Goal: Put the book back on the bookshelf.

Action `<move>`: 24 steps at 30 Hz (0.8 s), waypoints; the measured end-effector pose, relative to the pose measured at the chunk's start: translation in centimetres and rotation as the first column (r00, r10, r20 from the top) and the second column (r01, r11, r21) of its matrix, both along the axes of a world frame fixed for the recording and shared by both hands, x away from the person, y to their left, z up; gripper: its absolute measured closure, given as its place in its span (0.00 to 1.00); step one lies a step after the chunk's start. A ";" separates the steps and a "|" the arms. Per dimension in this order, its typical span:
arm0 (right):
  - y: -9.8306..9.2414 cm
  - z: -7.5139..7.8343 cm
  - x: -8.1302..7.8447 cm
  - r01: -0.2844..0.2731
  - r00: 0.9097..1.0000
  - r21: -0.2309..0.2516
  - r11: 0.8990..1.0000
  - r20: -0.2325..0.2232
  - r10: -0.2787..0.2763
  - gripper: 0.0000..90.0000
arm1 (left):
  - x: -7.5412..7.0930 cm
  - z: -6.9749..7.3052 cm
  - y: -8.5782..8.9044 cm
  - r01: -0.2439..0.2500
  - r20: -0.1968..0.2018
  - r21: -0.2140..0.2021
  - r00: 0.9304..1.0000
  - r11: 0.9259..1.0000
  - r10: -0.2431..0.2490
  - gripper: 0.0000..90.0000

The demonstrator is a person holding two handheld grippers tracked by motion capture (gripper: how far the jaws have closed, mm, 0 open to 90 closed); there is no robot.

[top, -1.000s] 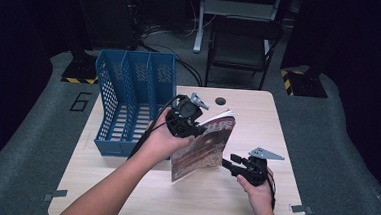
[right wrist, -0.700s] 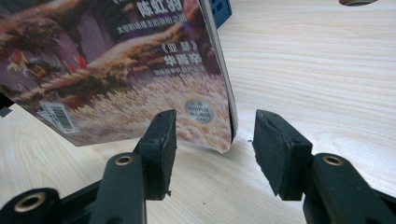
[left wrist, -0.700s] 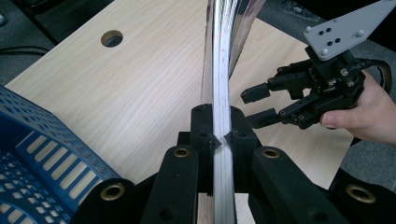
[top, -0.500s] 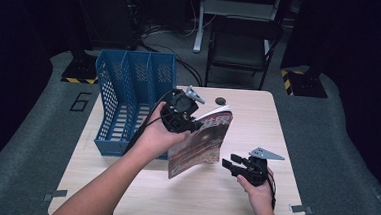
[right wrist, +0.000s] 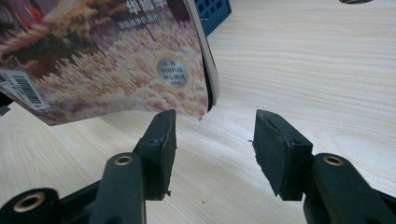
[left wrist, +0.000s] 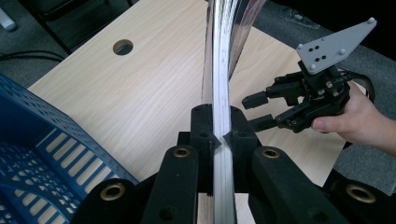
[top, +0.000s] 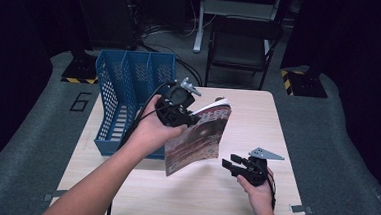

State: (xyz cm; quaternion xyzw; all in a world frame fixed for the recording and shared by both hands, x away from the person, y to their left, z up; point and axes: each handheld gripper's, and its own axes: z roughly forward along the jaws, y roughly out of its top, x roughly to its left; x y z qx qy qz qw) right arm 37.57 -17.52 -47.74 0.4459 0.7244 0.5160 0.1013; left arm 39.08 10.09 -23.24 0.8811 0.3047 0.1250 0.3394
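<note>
Here, the magazine (top: 196, 138) is hanging in the air above the middle of the wooden table (top: 277, 123), its glossy cover facing the camera in the high view and its lower corner pointing toward 6 o'clock. The left gripper (top: 185, 118) is clamping it: in the left gripper view both black jaws are pressing flat against the stacked page edges (left wrist: 220, 70), with nothing but paper between them. The grip is sitting at the magazine's upper left edge, at about 10 o'clock from its centre.

On the cover, in the right gripper view, a white barcode label (right wrist: 21, 86) and a round silver sticker (right wrist: 173, 71) are showing; large pale Chinese characters are running along the top, too cropped to read with certainty.

The left hand (top: 152, 130) is wrapping around its gripper, the forearm rising from 7 o'clock. The right gripper (top: 231, 166) is resting low by the table at 4 o'clock from the magazine, its jaws standing apart and gripping nothing, pointing toward 9 o'clock, just beside the magazine's lower corner. The right hand (top: 258, 189) is holding it from below.

The blue file rack (top: 124, 93) is standing at 9 o'clock from the magazine.
</note>
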 end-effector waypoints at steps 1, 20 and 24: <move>0.0 0.0 0.0 0.000 1.000 0.000 1.000 0.001 0.000 0.54 | 0.0 0.1 0.0 -0.005 0.001 -0.004 1.000 1.000 0.005 0.93; 0.0 -0.1 0.0 -0.001 1.000 -0.001 1.000 -0.001 0.001 0.54 | 0.2 1.8 1.1 -0.035 -0.006 -0.019 0.999 0.999 0.035 0.93; 0.0 -0.1 0.0 -0.004 1.000 -0.004 1.000 0.001 0.004 0.54 | 0.2 2.2 1.6 -0.037 -0.002 -0.012 0.999 0.999 0.037 0.93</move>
